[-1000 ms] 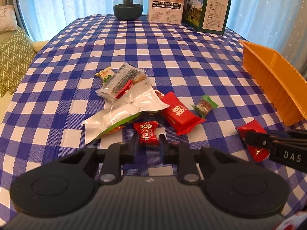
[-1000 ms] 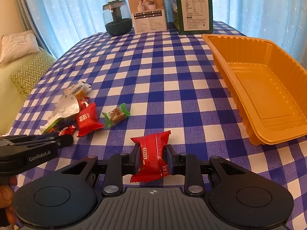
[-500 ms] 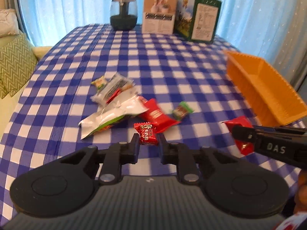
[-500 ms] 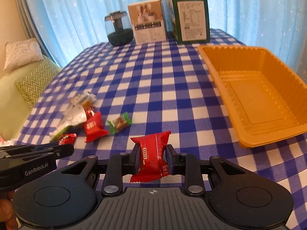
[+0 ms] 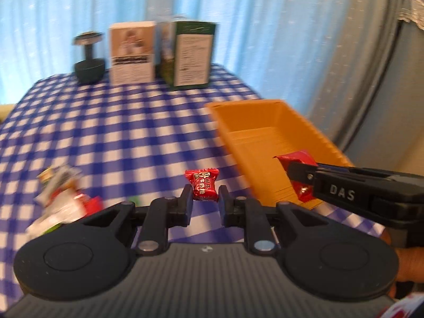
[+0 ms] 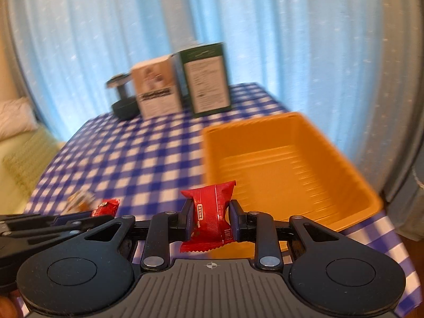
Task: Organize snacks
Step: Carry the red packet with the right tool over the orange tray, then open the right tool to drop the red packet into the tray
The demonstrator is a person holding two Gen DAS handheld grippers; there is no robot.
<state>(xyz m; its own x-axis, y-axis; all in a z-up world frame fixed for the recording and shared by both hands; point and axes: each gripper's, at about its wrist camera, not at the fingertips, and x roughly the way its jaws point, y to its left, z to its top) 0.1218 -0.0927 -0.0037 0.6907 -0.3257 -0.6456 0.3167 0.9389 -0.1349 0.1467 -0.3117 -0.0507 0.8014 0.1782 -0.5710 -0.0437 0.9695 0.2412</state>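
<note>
Holding a snack apiece, we have both tongs raised over the worktop (image 5: 111,122). Our left tongs (image 5: 204,203) pinch a small red candy (image 5: 202,184) at its lower edge; our right tongs (image 6: 210,218) are clamped on a red snack packet (image 6: 210,209), its long axis running upright with one crimped end up.

Only the left wrist view shows the leftover pile of snacks (image 5: 62,196) at lower left, too blurred for us to tell the pieces apart. Only the right wrist view shows the full floor of the orange tray (image 6: 288,159), just beyond the packet.

A blue-and-white checked cloth covers the worktop. At its far edge stand a dark jar (image 5: 88,61), a white box (image 5: 132,53) and a green box (image 5: 193,55), close together before pale blue curtains (image 5: 265,26).
</note>
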